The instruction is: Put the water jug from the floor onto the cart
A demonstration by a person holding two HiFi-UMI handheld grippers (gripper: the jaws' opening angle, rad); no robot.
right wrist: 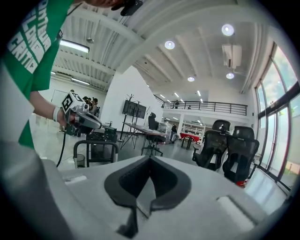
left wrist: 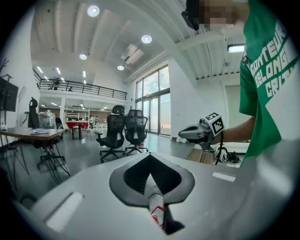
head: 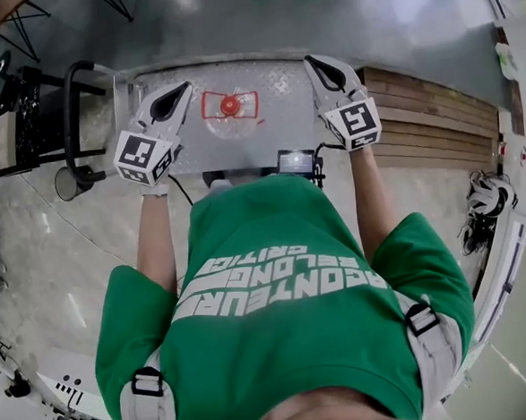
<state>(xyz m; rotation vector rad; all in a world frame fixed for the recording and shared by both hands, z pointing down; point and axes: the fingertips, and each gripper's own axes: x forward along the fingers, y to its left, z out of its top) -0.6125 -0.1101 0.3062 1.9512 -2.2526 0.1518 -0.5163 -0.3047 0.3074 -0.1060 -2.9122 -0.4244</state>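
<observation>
**A:** Where is the water jug [head: 230,105] now?

**B:** It looks to be on the cart [head: 280,127] already. Its red cap faces up at about mid-deck, well away from the cart's handle [head: 71,119] and its edges.

**A:** And the tools?

**B:** Both hang above the cart's deck. The left tool [head: 178,92] is toward the handle end and the right tool [head: 316,66] toward the other end. Each has its jaws together with nothing between them, and neither touches the jug.

**A:** What's left to do?

**B:** Only a clean finish, I'd say. Keep both tools high and wide of the cap so nothing tips it. Check that the jug stands flat; from straight above I can't tell its tilt.
</observation>
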